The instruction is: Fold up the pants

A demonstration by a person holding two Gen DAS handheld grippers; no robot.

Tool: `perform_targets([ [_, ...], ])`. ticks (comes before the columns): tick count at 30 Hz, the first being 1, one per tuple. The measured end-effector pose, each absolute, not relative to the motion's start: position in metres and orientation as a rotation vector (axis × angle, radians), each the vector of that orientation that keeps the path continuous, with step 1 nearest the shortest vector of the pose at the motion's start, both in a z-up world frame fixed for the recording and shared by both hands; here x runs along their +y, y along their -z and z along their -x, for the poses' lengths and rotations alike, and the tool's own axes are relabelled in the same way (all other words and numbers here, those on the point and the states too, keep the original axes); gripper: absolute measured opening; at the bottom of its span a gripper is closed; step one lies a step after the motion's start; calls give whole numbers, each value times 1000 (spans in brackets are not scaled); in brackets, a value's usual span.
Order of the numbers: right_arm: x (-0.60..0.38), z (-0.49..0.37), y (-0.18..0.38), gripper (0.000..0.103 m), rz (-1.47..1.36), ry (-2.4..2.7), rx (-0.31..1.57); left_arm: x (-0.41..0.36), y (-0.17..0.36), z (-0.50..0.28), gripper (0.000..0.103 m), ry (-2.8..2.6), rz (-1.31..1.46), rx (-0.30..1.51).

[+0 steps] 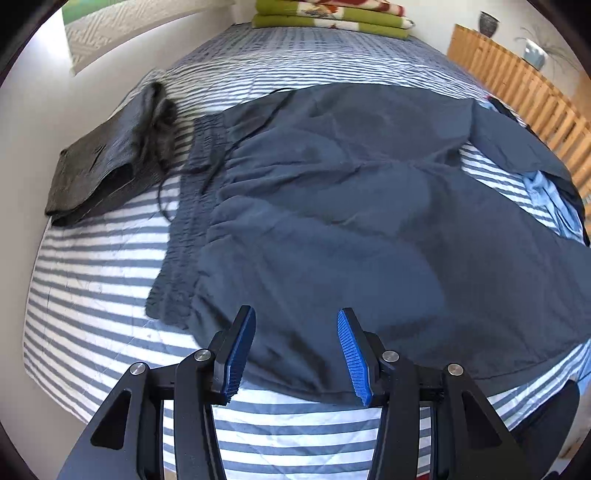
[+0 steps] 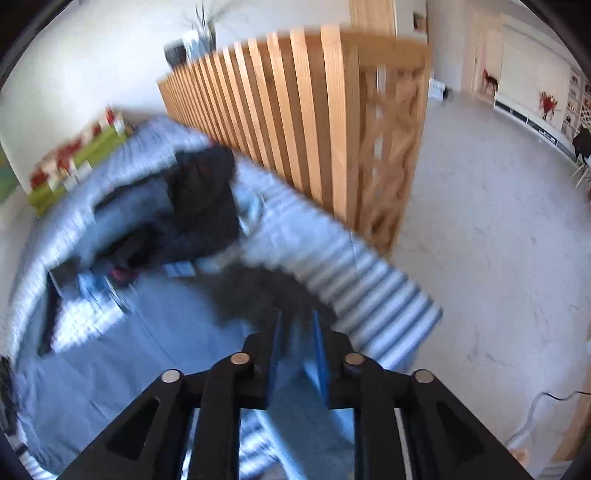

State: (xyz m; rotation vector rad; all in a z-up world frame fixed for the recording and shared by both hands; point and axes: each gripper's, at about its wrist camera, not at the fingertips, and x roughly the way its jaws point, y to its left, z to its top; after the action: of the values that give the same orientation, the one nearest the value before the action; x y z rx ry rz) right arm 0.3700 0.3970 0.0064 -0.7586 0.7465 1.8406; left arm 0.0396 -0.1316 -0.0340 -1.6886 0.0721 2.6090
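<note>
Dark navy pants (image 1: 332,206) lie spread across the striped bed (image 1: 92,295), their gathered waistband (image 1: 192,236) and drawstring towards the left. My left gripper (image 1: 295,314) hangs open just above the pants' near edge, with nothing between its blue pads. The right wrist view is blurred. There my right gripper (image 2: 297,314) stands over the same blue-grey cloth (image 2: 110,362) near the bed's corner. Its jaws are a little apart. Cloth shows in the gap, and I cannot tell whether it touches the pads.
A folded dark grey garment (image 1: 107,162) lies at the bed's left edge. A loose pile of dark and light blue clothes (image 2: 199,206) sits by the wooden slatted rail (image 2: 295,122). A folded green blanket (image 1: 332,14) is at the bed's far end. Pale floor (image 2: 480,221) lies beyond the corner.
</note>
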Motion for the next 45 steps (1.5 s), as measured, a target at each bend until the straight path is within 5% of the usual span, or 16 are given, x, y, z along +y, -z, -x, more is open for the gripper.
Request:
perform_targets([
  [3,432,-355,-6,57,787,-1891,754,-115,31,-37,50,-2586,1666,86],
  [11,503,-314,97,57,1146,-1798,1050,-76,24,-27,50,-2552,1649,131],
  [12,500,-312,103,53,1148,-1808,1081,-72,24,-25,50,-2549,1647,139],
  [13,496,-309,106,35,1147,-1832,1100,-68,24,-24,50,-2545,1646,147],
  [15,484,-303,102,16,1146,-1891,1098,-62,24,-20,50,-2537,1645,159],
  [20,448,-300,44,11,1068,-1859,585,-50,26,-2,50,-2527,1644,174],
  [24,440,-296,9,36,1054,-1835,433,-38,20,24,50,-2522,1618,204],
  [31,473,-211,-32,48,1002,-2116,579,14,10,85,50,-2473,1558,277],
  [45,602,-60,96,49,1201,-1981,1001,116,68,168,50,-2289,1599,534],
])
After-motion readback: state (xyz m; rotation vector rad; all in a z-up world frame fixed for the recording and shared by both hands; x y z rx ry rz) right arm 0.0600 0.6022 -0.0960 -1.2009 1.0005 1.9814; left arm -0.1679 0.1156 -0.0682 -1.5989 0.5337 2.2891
